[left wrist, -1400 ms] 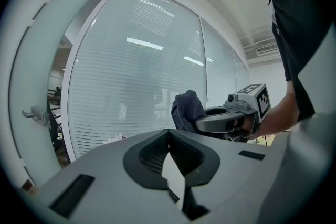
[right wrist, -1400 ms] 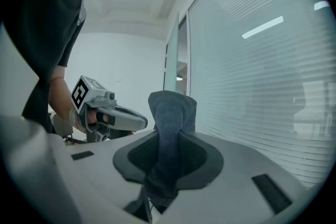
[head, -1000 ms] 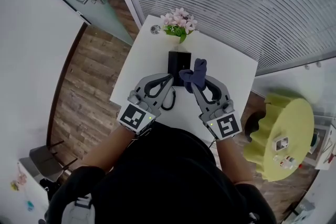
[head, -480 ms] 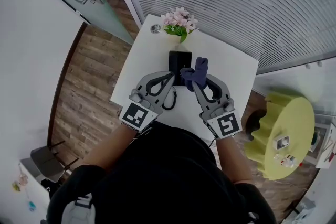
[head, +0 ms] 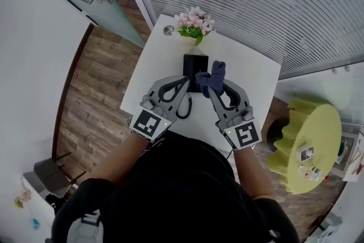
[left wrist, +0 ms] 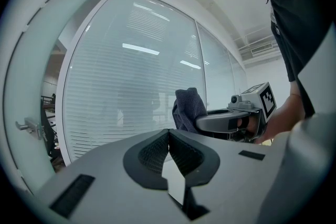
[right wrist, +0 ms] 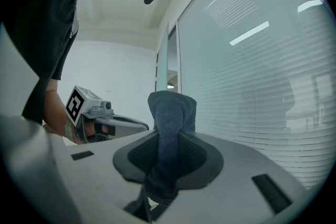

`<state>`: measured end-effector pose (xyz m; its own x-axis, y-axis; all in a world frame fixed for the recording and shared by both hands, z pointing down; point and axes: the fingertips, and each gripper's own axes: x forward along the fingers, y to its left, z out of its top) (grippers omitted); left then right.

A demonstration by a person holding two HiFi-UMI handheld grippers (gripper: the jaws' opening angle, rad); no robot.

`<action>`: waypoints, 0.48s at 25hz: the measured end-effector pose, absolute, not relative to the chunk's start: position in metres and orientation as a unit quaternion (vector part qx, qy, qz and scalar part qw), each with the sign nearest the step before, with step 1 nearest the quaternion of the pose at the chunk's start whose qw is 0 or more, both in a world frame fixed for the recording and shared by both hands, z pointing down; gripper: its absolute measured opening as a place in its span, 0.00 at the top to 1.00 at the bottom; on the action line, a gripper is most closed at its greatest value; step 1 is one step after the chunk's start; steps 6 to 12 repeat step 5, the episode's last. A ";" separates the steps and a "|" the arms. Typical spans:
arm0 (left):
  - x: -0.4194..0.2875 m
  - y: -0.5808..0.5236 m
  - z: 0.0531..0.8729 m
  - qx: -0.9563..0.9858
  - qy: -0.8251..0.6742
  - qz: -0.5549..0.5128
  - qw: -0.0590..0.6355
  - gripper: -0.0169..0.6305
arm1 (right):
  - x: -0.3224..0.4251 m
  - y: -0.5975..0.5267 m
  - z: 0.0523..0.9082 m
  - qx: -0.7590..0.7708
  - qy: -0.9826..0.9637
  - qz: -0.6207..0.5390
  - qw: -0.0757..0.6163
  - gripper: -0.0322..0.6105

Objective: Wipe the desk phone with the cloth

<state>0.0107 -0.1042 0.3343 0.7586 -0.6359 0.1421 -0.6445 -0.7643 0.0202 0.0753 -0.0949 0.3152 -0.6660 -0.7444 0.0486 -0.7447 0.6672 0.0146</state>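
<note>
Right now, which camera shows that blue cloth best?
The right gripper view: the cloth sits large, pinched between its fingers. The left gripper view shows it sidelong; the head view, small by the desk phone.

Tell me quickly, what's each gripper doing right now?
Left gripper: shut, empty.
Right gripper: shut on the cloth.

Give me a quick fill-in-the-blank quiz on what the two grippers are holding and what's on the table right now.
The cloth clamped in the right gripper is dark ____. The left gripper, jaws shut, holds ____. The flowers beyond the black desk phone on the table are ____.
Missing words: blue; nothing; pink.
</note>
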 end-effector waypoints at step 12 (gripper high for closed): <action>0.010 -0.106 0.336 0.935 -0.346 0.057 0.043 0.96 | 0.076 -0.095 0.317 0.409 -0.912 0.007 0.028 0.79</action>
